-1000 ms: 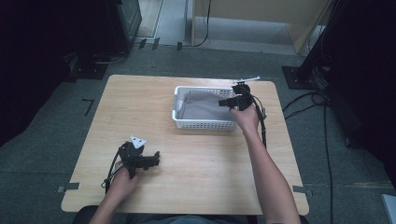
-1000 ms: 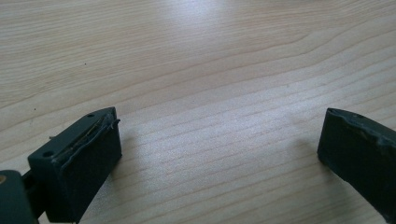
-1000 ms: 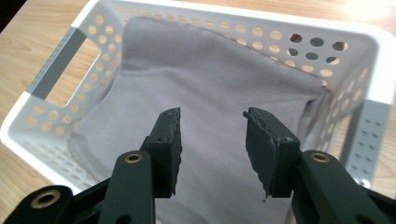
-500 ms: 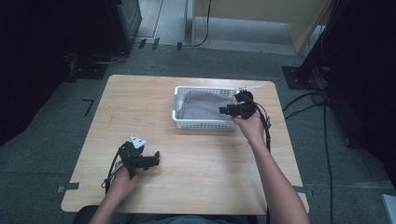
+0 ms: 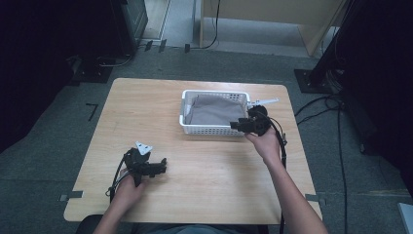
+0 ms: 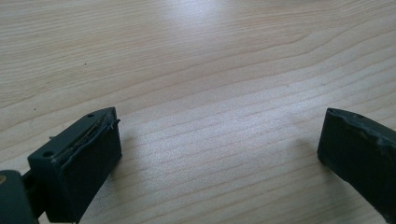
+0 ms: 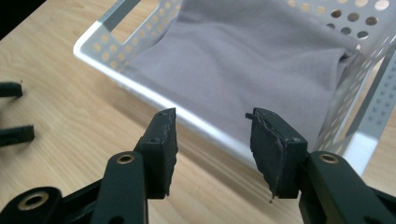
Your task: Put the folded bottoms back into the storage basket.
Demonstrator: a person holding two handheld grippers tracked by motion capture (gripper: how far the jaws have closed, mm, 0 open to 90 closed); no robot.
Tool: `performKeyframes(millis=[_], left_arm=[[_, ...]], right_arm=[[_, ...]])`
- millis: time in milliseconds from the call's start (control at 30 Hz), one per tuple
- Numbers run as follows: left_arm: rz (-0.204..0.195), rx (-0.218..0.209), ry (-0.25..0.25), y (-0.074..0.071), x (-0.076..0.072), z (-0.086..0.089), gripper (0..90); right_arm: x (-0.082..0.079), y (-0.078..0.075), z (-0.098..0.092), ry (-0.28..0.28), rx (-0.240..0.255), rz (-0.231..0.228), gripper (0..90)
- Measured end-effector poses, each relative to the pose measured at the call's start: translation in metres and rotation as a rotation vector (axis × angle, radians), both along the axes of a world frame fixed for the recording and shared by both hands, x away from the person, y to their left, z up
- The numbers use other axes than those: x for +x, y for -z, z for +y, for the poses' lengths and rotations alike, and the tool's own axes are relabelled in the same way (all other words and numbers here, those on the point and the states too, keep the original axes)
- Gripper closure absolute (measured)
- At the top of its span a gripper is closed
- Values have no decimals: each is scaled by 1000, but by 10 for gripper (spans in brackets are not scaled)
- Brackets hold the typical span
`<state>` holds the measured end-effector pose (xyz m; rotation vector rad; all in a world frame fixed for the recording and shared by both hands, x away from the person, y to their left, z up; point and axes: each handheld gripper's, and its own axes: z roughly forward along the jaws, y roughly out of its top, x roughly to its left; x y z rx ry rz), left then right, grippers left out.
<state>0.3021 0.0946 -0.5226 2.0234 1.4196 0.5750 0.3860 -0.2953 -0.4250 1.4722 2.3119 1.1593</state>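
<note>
writing: none to read | right claw (image 7: 212,140): partly open, holds nothing, jaws just opening, by basket (image 5: 207,129) rim | cloth (image 5: 214,109): in basket | left claw (image 6: 219,154): wide open, empty, over counter (image 5: 204,170)

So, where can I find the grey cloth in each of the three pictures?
High view: the grey cloth lies inside the white basket, above the middle of the table.
Right gripper view: the cloth takes up the upper middle, beyond the open jaws.
Left gripper view: it looks at bare wooden tabletop between its two jaws.
Shared landmark: the basket's perforated white rim.
</note>
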Motion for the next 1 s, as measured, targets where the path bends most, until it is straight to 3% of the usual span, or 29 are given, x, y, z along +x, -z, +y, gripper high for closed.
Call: performKeyframes(millis=[433,800,1000], left_arm=[[0,0,1,0,0,0,0],[-1,0,1,0,0,0,0],[-1,-1,1,0,0,0,0]], right_arm=[[-38,15,-15,-48,-14,-44,505],[-66,41,-31,-34,-25,-51,505],[-75,59,-40,-16,6,-42,500]])
